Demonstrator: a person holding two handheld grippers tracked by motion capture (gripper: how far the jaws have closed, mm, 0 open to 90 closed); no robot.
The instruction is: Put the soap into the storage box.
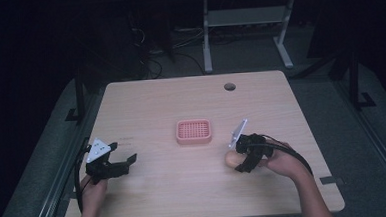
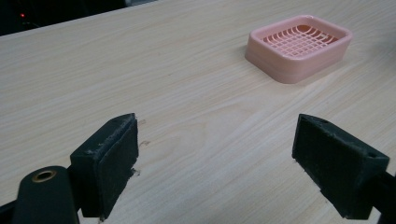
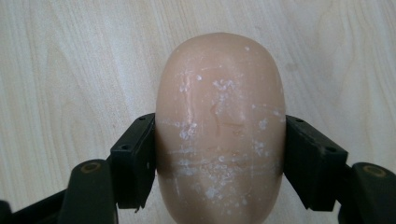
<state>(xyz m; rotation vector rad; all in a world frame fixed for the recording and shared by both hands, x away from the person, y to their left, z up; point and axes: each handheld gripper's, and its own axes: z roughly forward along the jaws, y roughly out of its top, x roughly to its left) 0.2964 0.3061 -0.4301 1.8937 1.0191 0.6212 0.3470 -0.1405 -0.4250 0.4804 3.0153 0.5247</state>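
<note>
A pink slotted soap dish [image 1: 193, 131] sits at the middle of the wooden table [image 1: 145, 103]; it lies far right in the left gripper view [image 2: 299, 46]. A tan oval bar of soap [image 3: 220, 130], scuffed with white flecks, is clamped between the jaws of my right gripper [image 3: 219, 161]. From above, the soap [image 1: 231, 159] sits low at the table, right of and nearer than the dish, with my right gripper [image 1: 239, 158] around it. My left gripper [image 1: 131, 160] hovers open at the table's near left, its pads [image 2: 112, 163] wide apart over bare wood.
A round cable hole [image 1: 229, 86] is set in the table's far right part. Beyond the table stand a white desk frame [image 1: 246, 20] and loose cables on a dark floor. A strip of dark tape [image 1: 331, 180] marks the near right edge.
</note>
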